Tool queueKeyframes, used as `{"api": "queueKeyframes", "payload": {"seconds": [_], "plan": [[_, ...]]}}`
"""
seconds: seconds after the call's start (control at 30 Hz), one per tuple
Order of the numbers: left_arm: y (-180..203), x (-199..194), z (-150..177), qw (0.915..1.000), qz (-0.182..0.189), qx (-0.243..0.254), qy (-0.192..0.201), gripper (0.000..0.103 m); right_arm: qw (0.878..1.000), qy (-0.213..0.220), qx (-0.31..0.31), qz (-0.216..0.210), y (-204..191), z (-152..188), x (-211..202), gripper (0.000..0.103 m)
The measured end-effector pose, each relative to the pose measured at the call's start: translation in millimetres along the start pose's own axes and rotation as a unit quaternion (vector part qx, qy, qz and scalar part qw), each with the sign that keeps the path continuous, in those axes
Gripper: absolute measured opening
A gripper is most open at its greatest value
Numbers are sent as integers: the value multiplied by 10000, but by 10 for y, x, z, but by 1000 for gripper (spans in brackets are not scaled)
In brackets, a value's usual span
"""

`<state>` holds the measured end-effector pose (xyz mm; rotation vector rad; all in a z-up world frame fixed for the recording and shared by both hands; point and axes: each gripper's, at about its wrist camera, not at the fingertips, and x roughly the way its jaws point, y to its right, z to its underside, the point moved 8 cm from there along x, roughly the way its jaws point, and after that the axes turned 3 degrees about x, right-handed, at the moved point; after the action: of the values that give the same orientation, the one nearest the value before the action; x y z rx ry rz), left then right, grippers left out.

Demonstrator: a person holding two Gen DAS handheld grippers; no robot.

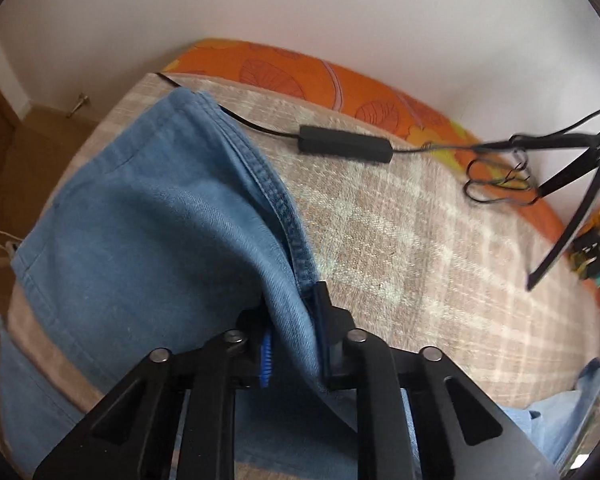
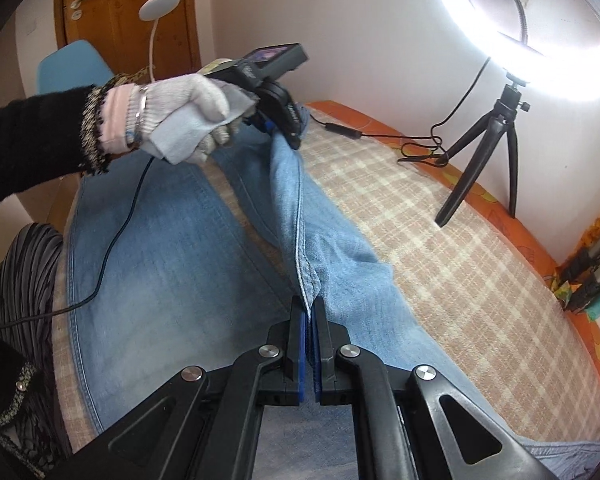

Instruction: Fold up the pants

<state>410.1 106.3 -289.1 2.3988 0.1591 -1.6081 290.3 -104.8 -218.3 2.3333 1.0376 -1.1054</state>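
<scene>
both grippers [image 1: 290, 320] [image 2: 308, 320] pinch creased blue jeans [image 2: 172, 264].

- pants [image 2: 172, 264]: faded blue denim, pale stitching
- blanket [image 2: 460, 264] under the pants: beige-and-cream plaid
- sheet [image 1: 284, 68] beyond the blanket: orange, leaf print
- glove [image 2: 184, 100]: white-grey knit
- tool [image 2: 308, 312]: black, blue pads

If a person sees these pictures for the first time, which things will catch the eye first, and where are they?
First, the blue jeans spread over the checked blanket, one leg pinched at its seam by both grippers: the right gripper in the foreground, the left gripper further along, held by a gloved hand. Next, the glowing ring light on a small black tripod by the wall, top right.
</scene>
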Motion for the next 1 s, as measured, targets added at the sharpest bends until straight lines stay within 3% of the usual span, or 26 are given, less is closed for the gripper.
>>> {"api": "queueKeyframes", "payload": {"seconds": [0.27, 0.47, 0.7, 0.8, 0.87, 1.0], "plan": [[-167, -544, 311, 9977, 384, -205, 513, 7, 9996, -54, -282, 86, -246, 3, -323, 0], [-227, -995, 670, 9941, 419, -189, 979, 7, 9984, -237, -517, -2, -562, 147, -578, 0], [-428, -1064, 1346, 9967, 554, -192, 568, 7, 9959, -643, -592, -217, -955, 567, -710, 0], [-524, -1068, 1570, 9978, 509, -177, 382, 12, 9946, -827, -564, -277, -1078, 755, -667, 0], [-591, -1126, 1658, 9983, 393, -151, 402, 19, 9935, -943, -567, -281, -1132, 859, -605, 0], [-635, -1304, 1620, 9980, 233, -105, 585, 22, 9933, -1029, -468, -235, -1190, 980, -522, 0]]}}
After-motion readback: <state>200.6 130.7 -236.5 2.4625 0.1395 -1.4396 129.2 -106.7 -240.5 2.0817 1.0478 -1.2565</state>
